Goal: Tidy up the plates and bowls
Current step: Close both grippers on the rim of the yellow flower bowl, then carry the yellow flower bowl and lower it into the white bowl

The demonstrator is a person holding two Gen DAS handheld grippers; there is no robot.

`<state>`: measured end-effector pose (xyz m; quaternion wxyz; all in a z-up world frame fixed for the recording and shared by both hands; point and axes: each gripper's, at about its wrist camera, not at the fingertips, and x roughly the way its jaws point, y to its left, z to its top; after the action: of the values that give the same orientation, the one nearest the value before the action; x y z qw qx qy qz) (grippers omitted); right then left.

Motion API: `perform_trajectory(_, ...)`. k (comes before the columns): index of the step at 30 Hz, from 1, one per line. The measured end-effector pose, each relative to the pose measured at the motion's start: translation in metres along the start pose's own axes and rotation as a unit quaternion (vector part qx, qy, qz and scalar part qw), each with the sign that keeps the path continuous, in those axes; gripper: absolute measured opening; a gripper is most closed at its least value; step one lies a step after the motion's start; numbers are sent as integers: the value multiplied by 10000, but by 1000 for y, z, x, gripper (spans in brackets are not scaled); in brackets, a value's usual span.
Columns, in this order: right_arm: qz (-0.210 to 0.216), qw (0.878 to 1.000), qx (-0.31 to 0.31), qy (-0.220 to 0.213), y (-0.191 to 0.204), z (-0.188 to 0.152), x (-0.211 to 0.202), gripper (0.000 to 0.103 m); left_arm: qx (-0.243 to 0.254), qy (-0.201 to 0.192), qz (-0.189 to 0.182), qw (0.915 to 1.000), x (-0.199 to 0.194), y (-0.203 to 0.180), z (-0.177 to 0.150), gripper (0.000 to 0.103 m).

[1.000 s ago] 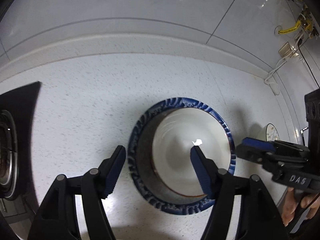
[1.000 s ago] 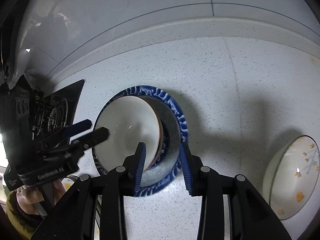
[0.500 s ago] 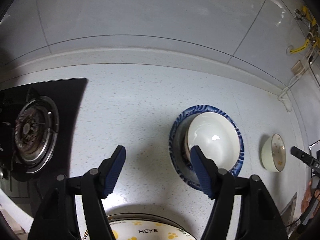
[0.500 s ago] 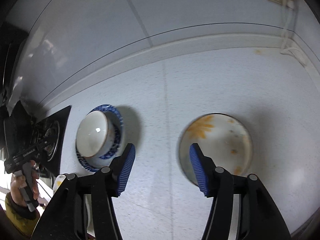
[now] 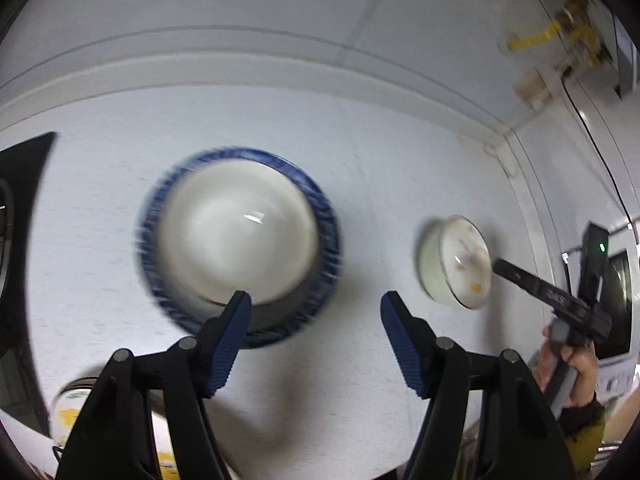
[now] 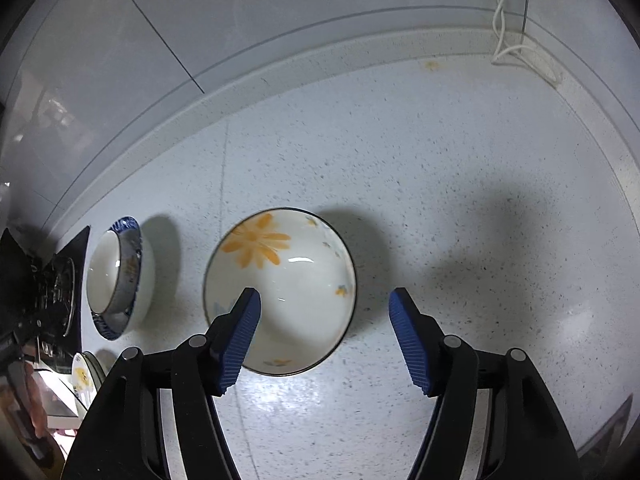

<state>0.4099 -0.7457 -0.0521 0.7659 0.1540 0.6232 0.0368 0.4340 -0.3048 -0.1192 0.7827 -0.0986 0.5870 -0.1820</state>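
Note:
A plain white bowl (image 5: 240, 232) sits inside a blue-rimmed bowl (image 5: 330, 236) on the speckled white counter; the pair also shows at the left of the right wrist view (image 6: 116, 276). A white bowl with orange flowers (image 6: 288, 280) stands alone to their right; it also shows in the left wrist view (image 5: 460, 264). My left gripper (image 5: 316, 336) is open and empty, above the counter just right of the stacked bowls. My right gripper (image 6: 324, 336) is open and empty; its left finger (image 6: 236, 340) is over the flower bowl's near rim.
A black gas hob (image 6: 52, 296) lies at the counter's left end. A yellow-printed dish (image 5: 76, 408) sits near the front edge. The tiled wall and backsplash (image 6: 320, 52) run behind. A white cable (image 6: 504, 28) hangs at the back right corner.
The right gripper let go of the white bowl, opened wide and moved right over the flower bowl. The left gripper swung back and then in, shifting right of the stacked bowls.

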Motion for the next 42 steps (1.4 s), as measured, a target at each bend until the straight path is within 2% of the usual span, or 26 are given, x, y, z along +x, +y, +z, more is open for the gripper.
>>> perform_trajectory(2,104,9999,-28,104,-5,2,6,62,49,219,-230,9995,17,-21,1,66)
perform_trajectory(7,179,9994,-124,252,-10,6,19,62,172,612,-540,9965,61,-70,7,66)
perform_trajectory(14,270,9989,-148,365,-15,8,31,59,-204,1078,-563,9924,120,-87,24,64)
perform_trajectory(16,254,9987,-162,404,-15,9,35,45,-311,1128,-605,9913,128,-84,25,57)
perform_trajectory(20,234,9979,-232,563,-15,7,46,27,-403,1217,-622,9898,144,-88,24,39)
perform_trajectory(22,225,9977,-259,587,-15,5,49,19,-289,1233,-653,9898,149,-95,24,31)
perform_trajectory(24,225,9975,-270,607,-15,4,51,13,-177,1199,-678,9903,152,-105,25,18)
perform_trajectory(27,203,9976,-274,599,-15,5,52,13,-22,1117,-598,9919,155,-113,24,18)
perform_trajectory(36,195,9978,-176,608,-15,5,48,12,-249,1196,-813,9892,155,-105,24,17)
perform_trajectory(42,131,9974,-215,674,-2,5,45,12,-384,1203,-956,9874,132,-85,17,17)
